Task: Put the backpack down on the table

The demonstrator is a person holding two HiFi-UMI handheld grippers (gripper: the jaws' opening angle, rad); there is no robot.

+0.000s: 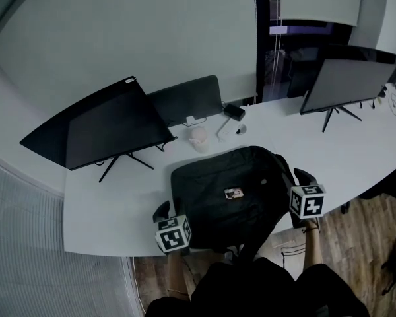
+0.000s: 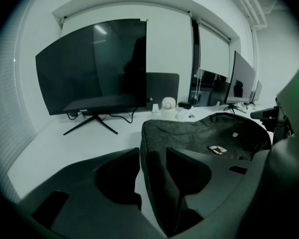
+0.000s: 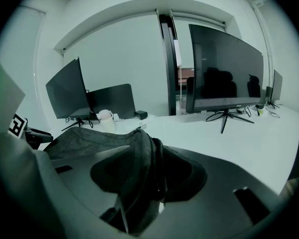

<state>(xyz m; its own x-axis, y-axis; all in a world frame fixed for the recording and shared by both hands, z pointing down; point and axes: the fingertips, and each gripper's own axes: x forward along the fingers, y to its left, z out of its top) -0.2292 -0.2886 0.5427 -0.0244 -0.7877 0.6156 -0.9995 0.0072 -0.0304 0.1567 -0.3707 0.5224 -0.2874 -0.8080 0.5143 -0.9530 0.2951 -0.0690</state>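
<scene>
Gripping a dark backpack from either side, a person works it onto a white table with two hand-held tools. The left gripper is clamped on a fold of grey fabric at the bag's near left corner. The right gripper pinches a bunched fold and strap on the bag's right flank. The bag lies broad face up, close to the table's front edge and about midway along it, with a small label showing near its centre. One strap appears to trail over the front edge toward the person. Holding the soft bag at opposite sides seems meant to keep it spread and level, rather than letting it slump into a heap. Most of its body looks to be resting on the table already, though whether the near corners are raised off the surface cannot be told. It sits well apart from the monitor toward the back left corner and from a second screen toward the back right (their splayed stands leave the middle of the table free). A small white object stands just beyond the bag's far edge. What seems left is to settle the corners and let go.
</scene>
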